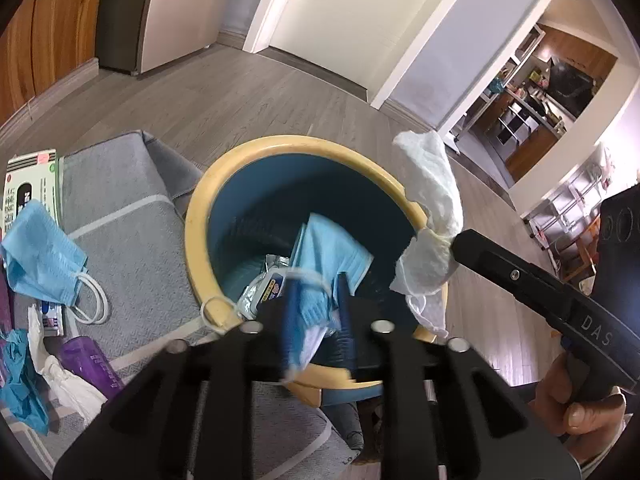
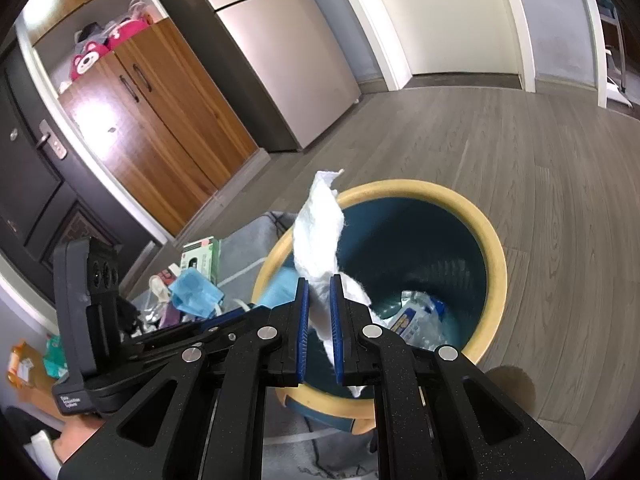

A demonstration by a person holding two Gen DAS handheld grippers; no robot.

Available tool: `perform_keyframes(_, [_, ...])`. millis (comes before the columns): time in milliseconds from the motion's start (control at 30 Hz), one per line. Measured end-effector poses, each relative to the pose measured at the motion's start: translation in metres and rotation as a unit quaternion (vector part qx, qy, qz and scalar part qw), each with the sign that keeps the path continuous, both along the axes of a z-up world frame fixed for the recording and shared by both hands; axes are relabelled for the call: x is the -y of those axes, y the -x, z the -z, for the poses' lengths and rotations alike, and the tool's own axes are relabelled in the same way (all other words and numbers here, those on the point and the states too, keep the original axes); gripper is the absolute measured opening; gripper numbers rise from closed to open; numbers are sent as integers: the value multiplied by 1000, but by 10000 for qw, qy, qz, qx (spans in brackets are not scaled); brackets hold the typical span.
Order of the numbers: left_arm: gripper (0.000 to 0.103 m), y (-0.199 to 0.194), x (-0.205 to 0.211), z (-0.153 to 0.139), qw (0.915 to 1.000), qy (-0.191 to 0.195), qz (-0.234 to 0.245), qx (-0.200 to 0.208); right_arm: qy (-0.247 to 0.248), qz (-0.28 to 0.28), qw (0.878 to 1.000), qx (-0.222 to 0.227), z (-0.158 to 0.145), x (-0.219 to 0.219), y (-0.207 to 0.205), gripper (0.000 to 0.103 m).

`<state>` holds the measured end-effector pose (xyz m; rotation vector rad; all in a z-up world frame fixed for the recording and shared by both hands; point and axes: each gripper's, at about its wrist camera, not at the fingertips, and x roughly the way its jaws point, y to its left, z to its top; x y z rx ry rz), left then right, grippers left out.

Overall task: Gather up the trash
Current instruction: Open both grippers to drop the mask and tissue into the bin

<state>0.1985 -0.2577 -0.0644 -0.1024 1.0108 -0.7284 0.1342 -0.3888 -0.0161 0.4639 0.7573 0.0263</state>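
A blue bin with a yellow rim (image 1: 196, 216) (image 2: 492, 248) stands on the floor with wrappers inside. My left gripper (image 1: 316, 300) is over the bin's near rim, with a blue face mask (image 1: 328, 252) hanging between its fingers, which stand somewhat apart. My right gripper (image 2: 319, 312) is shut on a white crumpled tissue (image 2: 320, 232) above the bin's left rim; it also shows in the left wrist view (image 1: 432, 208). More trash lies on the grey mat (image 1: 120, 184): another blue mask (image 1: 40, 256), a purple wrapper (image 1: 88, 360), white tissue (image 1: 68, 384).
A green and white box (image 1: 32, 188) lies at the mat's far left edge. Grey wood floor surrounds the bin. A wooden cabinet (image 2: 152, 112) and a fridge (image 2: 280, 52) stand beyond the mat. A doorway opens to a shelved room (image 1: 540, 92).
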Motion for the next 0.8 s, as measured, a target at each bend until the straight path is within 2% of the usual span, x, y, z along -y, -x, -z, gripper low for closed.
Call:
perform_keyframes(100, [33,-1,-7,-2,10000,38,-62,24,-13,4,10000,-23,2,0,-2,12])
perform_keyframes(267, [36,-3,-23,-11,9996,50,-231,124,-13,-6,10000,-67,5,-1,-3,12])
perform_keyframes(367, [43,-2,-36,-16,9992,53,-353,188,15,-26,9999,-130,7,-2,-5,12])
perform_keyframes(400, [49,-2,-39,-18,9990,43,-389,205,35,-34,9999,-152,7,-3,-6,13])
perform_keyframes(467, [53,-1,-47,-23,9985,-8,-459,295,73,-46,9998,-204,8,-5,-8,18])
perform_keyframes(533, [54,3,-55,-29,9981,-75,-475,397,114,-44,9997,-210,8,-8,-8,24])
perform_keyframes(667, [60,8,-75,-36,9968,-145,-569,551,115,-45,9998,-180,7,-12,-8,29])
perform_keyframes(733, [61,10,-86,-39,9960,-169,-651,586,104,-53,9998,-160,7,-15,-7,35])
perform_keyframes(800, [62,11,-97,-41,9951,-222,-732,622,106,-114,9998,-160,7,-20,-7,36])
